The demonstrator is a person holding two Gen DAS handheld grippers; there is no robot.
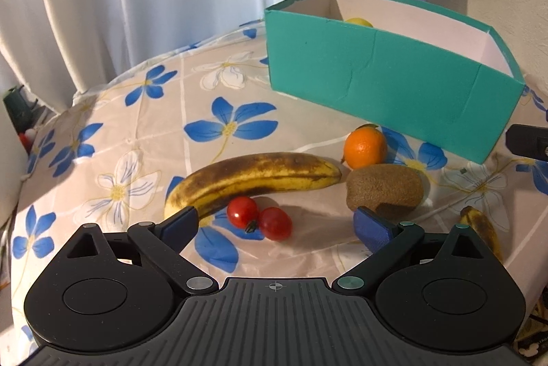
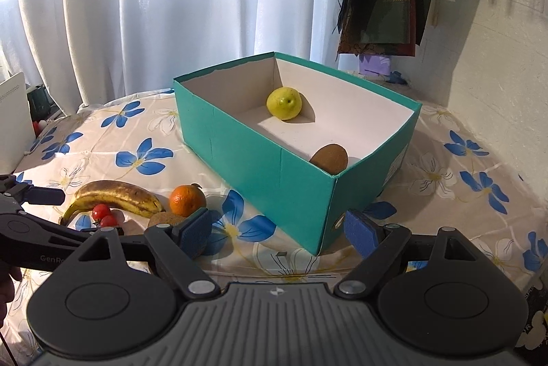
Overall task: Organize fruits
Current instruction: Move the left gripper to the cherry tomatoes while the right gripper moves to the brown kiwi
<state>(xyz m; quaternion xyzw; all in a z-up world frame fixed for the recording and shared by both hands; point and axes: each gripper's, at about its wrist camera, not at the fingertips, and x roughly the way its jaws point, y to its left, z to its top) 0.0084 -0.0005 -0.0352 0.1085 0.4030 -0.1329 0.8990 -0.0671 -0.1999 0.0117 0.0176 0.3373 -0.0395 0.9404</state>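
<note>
Fruit sorting stood partly done: teal box (image 2: 274, 174) at frame centre held a yellow-green apple (image 2: 284, 103) and kiwi (image 2: 329, 158), while banana (image 1: 251, 181), kiwi (image 1: 385, 189), mandarin (image 1: 365, 148) and cherry tomatoes (image 1: 258, 218) waited lower centre, left gripper (image 1: 275, 222) and right gripper (image 2: 277, 230) both spread, empty.

Bright daylight glows through the curtain (image 2: 171, 6) — sharp focus, short shadows, fisheye bending and dark corners.
</note>
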